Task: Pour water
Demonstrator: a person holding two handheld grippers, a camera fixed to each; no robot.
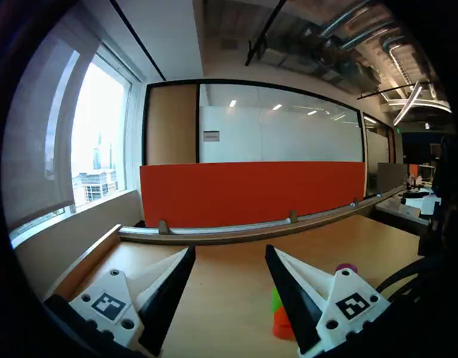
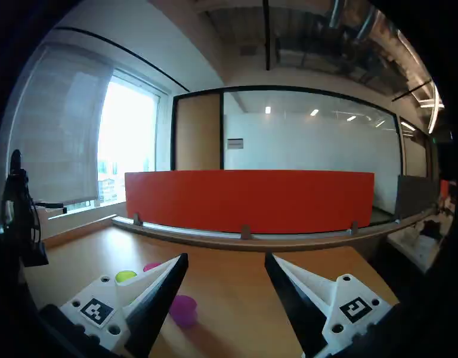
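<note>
On the desk (image 2: 241, 298), near in the right gripper view, the purple cup (image 2: 184, 310) sits just beside the left finger; a green cup (image 2: 126, 275) and a pink cup (image 2: 151, 267) stand farther left; in the left gripper view an orange cup (image 1: 281, 327) peeks from behind the right finger. Your right gripper (image 2: 226, 255) is spread wide and empty; your left gripper (image 1: 229, 247) likewise. You look to be at the approach, nothing grasped; next you must choose the cup that holds water, which I cannot tell from here, and close squarely on its wall; the divider (image 2: 247, 200) stands far behind.
</note>
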